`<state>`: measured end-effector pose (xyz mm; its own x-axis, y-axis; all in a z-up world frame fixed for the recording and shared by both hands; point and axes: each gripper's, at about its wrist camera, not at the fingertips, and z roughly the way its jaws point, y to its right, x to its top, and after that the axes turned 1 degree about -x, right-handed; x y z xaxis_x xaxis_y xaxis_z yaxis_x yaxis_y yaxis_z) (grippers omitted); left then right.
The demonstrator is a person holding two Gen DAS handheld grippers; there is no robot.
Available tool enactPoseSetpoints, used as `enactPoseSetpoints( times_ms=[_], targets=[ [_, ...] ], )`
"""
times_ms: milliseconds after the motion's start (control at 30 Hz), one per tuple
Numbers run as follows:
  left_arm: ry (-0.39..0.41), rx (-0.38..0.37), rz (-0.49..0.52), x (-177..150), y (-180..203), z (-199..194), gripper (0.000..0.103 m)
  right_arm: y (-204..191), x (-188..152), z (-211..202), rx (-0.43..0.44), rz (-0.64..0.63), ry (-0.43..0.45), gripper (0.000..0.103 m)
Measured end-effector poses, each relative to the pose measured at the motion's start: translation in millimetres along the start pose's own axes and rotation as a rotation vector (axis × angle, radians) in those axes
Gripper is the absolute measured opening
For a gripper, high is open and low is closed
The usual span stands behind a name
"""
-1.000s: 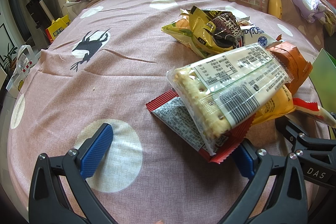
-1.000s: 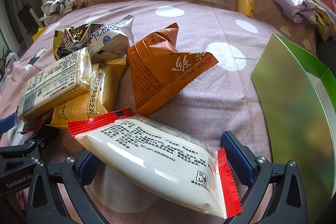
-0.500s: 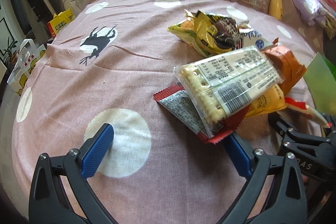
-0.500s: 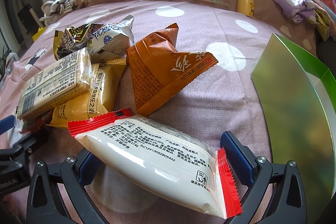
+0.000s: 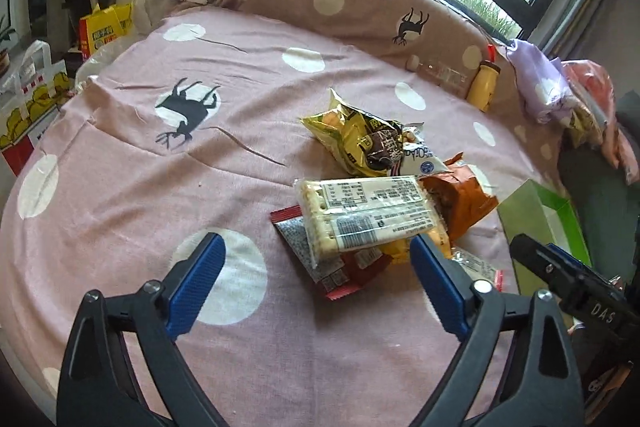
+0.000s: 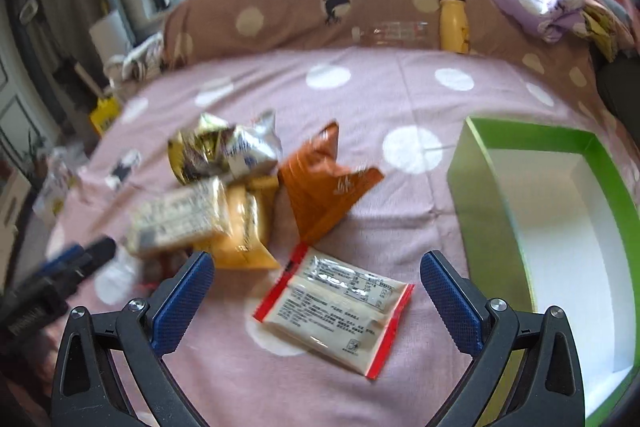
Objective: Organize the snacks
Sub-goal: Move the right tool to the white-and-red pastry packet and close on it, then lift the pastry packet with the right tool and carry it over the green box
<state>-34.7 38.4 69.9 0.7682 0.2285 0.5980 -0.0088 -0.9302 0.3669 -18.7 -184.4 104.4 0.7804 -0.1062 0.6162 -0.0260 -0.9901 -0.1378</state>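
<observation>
- My left tool [image 5: 316, 269] hangs above the bed [image 5: 132, 195], closing on nothing.
- My right tool [image 6: 318, 289] gapes over the white packet [image 6: 334, 309], apart.
- The green box [image 6: 464, 183] holds nothing I see.

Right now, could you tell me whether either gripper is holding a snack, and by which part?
Nothing is held. The left gripper is closing with only bedspread between its pads. The right gripper stands open above the white packet, not touching it.
</observation>
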Motion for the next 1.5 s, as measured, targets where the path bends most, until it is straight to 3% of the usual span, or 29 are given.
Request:
enactPoseSetpoints(
  times_ms=[133, 300, 433, 600, 767, 867, 933, 1067, 1167, 1300, 1500],
  targets=[
    [-0.056, -0.079, -0.014, -4.8, 14.7, 5.4, 0.076, 0.8, 9.5, -0.9, 0.051, 0.086, -0.020, 0.102],
    [-0.126, -0.111, 0.078, -18.1, 46.5, 17.5, 0.059, 11.2, -11.8, 29.4, 0.035, 0.182, -0.148, 0.102],
    [-0.183, -0.131, 0.158, -27.6, 72.2, 36.3, 0.057, 22.8, -24.9, 42.4, 0.000, 0.229, -0.194, 0.093],
    [-0.236, -0.165, 0.205, -32.9, 92.3, 60.2, 0.057, 39.7, -26.2, 38.2, -0.012, 0.294, -0.171, 0.092],
    [-0.336, -0.228, 0.286, -33.4, 109.0, 85.8, 0.054, 52.3, -29.0, 55.9, 0.066, 0.342, -0.226, 0.090],
    [-0.322, -0.221, 0.320, -35.4, 115.6, 92.3, 0.053, 55.3, -28.9, 61.2, 0.070, 0.370, -0.229, 0.079],
    [-0.326, -0.252, 0.331, -37.9, 121.0, 93.3, 0.046, 54.4, -27.5, 61.5, 0.079, 0.378, -0.226, 0.065],
    [-0.309, -0.260, 0.357, -42.3, 126.5, 92.5, 0.044, 49.5, -28.8, 61.1, 0.061, 0.354, -0.225, 0.064],
    [-0.302, -0.264, 0.322, -42.6, 123.7, 89.9, 0.041, 48.0, -29.4, 59.5, 0.079, 0.346, -0.220, 0.062],
    [-0.263, -0.237, 0.319, -44.3, 127.9, 76.2, 0.038, 40.5, -28.3, 51.4, 0.068, 0.305, -0.203, 0.052],
    [-0.134, -0.254, 0.339, -36.8, 142.9, 36.6, 0.039, 37.1, -14.1, 4.9, 0.103, 0.266, -0.054, 0.052]
  ],
)
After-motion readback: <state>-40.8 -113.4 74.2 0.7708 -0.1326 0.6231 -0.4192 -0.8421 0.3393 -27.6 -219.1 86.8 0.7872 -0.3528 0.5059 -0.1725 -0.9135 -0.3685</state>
